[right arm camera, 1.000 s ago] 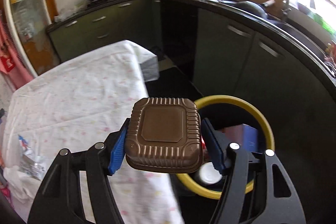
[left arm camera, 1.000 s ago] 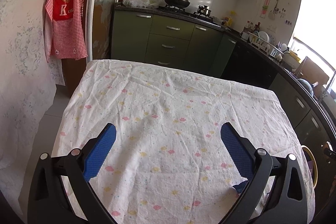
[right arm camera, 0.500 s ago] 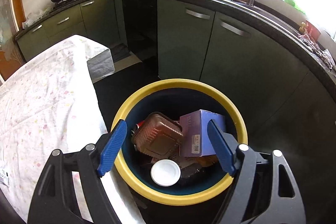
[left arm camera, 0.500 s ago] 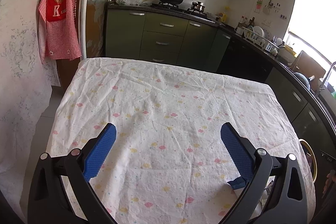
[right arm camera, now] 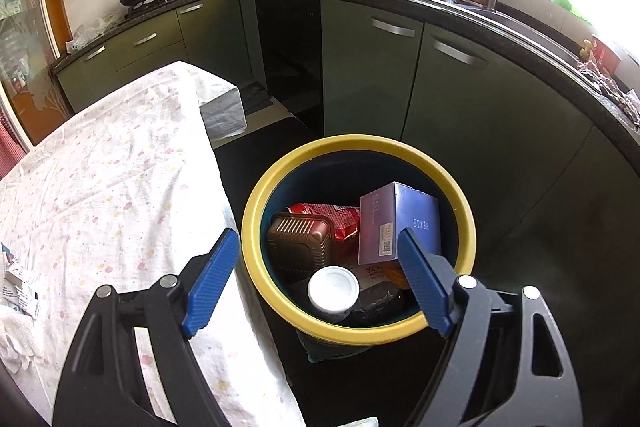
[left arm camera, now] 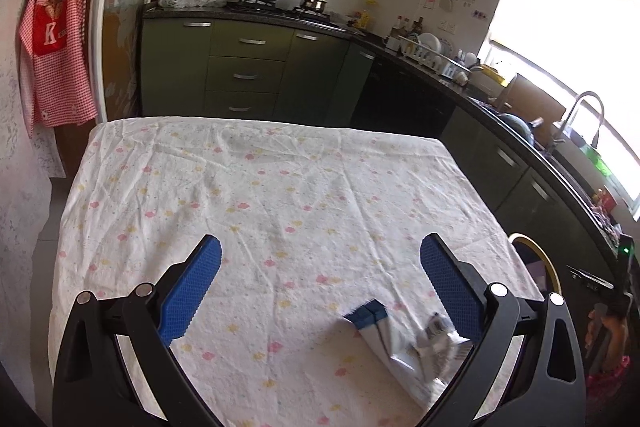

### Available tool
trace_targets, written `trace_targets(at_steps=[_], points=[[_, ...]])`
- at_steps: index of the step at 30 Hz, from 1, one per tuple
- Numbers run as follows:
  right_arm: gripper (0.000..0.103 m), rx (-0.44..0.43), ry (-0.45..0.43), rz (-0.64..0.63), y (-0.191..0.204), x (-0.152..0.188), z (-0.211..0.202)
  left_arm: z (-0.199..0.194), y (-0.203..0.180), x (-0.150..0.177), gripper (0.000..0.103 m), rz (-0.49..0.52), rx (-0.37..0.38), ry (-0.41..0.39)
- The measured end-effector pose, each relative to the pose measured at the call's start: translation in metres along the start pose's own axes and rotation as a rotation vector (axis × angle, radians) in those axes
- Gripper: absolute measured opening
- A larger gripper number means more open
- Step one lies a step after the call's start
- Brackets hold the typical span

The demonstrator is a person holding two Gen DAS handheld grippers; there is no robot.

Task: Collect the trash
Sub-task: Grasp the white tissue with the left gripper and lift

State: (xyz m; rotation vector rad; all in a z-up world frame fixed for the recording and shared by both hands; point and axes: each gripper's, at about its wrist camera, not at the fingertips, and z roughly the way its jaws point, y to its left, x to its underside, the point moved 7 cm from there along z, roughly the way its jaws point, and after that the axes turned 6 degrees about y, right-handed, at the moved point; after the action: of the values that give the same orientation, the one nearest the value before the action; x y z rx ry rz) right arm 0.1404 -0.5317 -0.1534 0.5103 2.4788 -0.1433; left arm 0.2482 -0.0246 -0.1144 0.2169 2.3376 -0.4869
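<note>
Right-wrist view first: we see our right gripper [right arm camera: 316, 251] held above the yellow-rimmed trash bin [right arm camera: 264, 195], its blue pads [right arm camera: 210, 283] spread wide with nothing between them; the jaws have just been opening. Below and ahead of the fingertips, inside the bin, lies the brown ribbed foil tray [right arm camera: 300, 241], tilted against the near-left wall. Beside it to the right leans a purple box [right arm camera: 396, 223], behind both a red crumpled wrapper [right arm camera: 332, 217], and nearest to the gripper a white round lid [right arm camera: 333, 287]. To the left of the left finger runs the table under its flowered cloth [right arm camera: 104, 179], with a bit of paper trash [right arm camera: 20, 287] at the far left edge of the view. Turning to the left-wrist view, we find our left gripper [left arm camera: 320, 267] also open, empty, and hanging over the same cloth [left arm camera: 260, 195]. Close in front of its right finger lies a crumpled white and blue package [left arm camera: 396, 339], resting flat on the cloth and partly hidden by that finger. Beyond the right finger, past the table edge, we catch a sliver of the bin's yellow rim [left arm camera: 540, 255].
</note>
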Motion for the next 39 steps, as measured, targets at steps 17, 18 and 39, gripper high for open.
trace_targets(at_steps=[17,18,39], points=[[0.078,-0.125,0.02,-0.079,0.027,0.027,-0.01,-0.005,-0.105,0.13,0.083,0.315,0.065,0.321],[0.078,-0.127,0.022,-0.079,0.027,0.029,-0.01,-0.002,-0.104,0.132,0.079,0.308,0.052,0.33],[0.078,-0.171,0.01,-0.013,0.002,0.037,-0.01,-0.098,-0.143,0.101,0.013,0.419,0.094,0.277]])
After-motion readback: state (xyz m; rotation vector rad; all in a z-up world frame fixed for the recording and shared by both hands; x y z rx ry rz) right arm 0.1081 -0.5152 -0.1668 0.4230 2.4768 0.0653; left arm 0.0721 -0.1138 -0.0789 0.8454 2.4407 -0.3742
